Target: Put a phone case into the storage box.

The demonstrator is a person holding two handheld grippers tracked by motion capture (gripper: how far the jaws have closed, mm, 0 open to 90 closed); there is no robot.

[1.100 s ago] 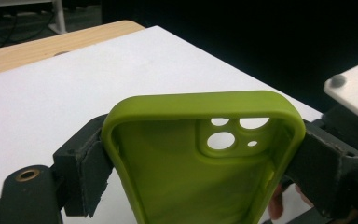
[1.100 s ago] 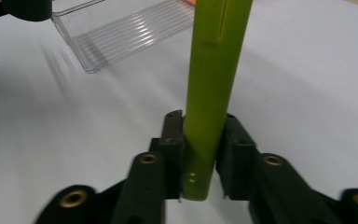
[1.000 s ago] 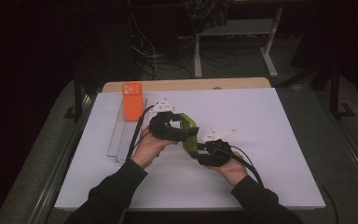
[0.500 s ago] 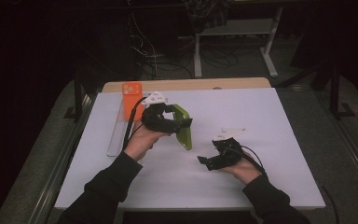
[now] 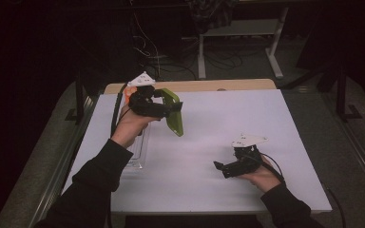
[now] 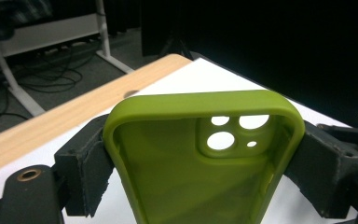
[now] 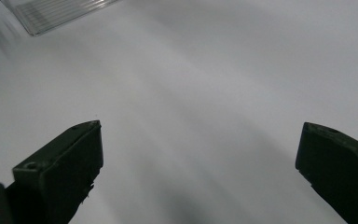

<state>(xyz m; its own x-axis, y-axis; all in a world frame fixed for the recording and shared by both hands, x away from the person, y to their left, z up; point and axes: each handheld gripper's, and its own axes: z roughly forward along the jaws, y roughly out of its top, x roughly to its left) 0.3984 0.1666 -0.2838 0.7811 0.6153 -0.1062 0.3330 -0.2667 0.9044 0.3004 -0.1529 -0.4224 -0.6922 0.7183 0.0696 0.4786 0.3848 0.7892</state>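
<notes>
A lime-green phone case point(image 5: 175, 112) hangs in the air over the left part of the white table, with my left gripper point(image 5: 172, 108) shut on its two long sides. In the left gripper view the case point(image 6: 200, 172) shows its hollow inside and camera cut-outs, pinched between the black pads point(image 6: 86, 168). My right gripper point(image 5: 219, 167) rests low on the table at the front right, held by a hand, its jaws wide open with nothing between them. The right gripper view looks along its pads point(image 7: 63, 163) at bare white tabletop.
A clear plastic tray point(image 5: 139, 148) lies on the table's left side under my left forearm; its corner point(image 7: 56, 14) appears at the top of the right gripper view. An orange object point(image 5: 127, 91) peeks out behind the left hand. A wooden strip point(image 5: 218, 85) edges the table's far side.
The two grippers have parted. My left gripper has lifted the green case up and to the left. My right gripper has let go of it, opened and dropped to the front right.
</notes>
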